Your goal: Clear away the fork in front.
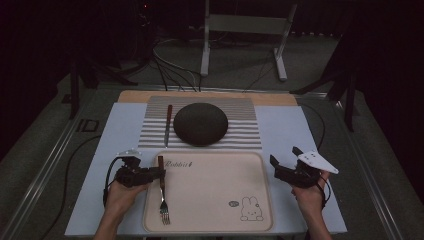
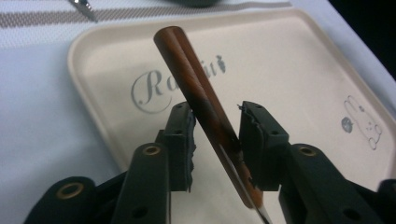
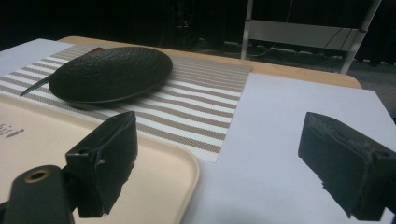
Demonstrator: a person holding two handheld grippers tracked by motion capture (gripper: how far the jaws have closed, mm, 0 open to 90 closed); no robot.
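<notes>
One fork: the fork (image 1: 162,192) lay flat on the left side of the tray (image 1: 215,192), tines toward you, wooden handle toward the far rim.
Left claw: your left claw (image 1: 161,173) sat low over that handle with its jaws a little apart; the handle ran slantwise between the pads, which did not look to be pressing it.
Right claw: your right claw (image 1: 284,155) hung wide apart and empty just off the tray's right edge, above the counter (image 1: 285,130).
Done, as I judged it: the fork had reached the tray and looked set down rather than carried.
Left to do: the knife (image 1: 168,125) lay on the striped placemat (image 1: 245,125), just left of the dark dish (image 1: 201,124); both were well apart from your claws and untouched.
Likely next: you needed to lift the left claw clear of the handle without dragging the fork.
</notes>
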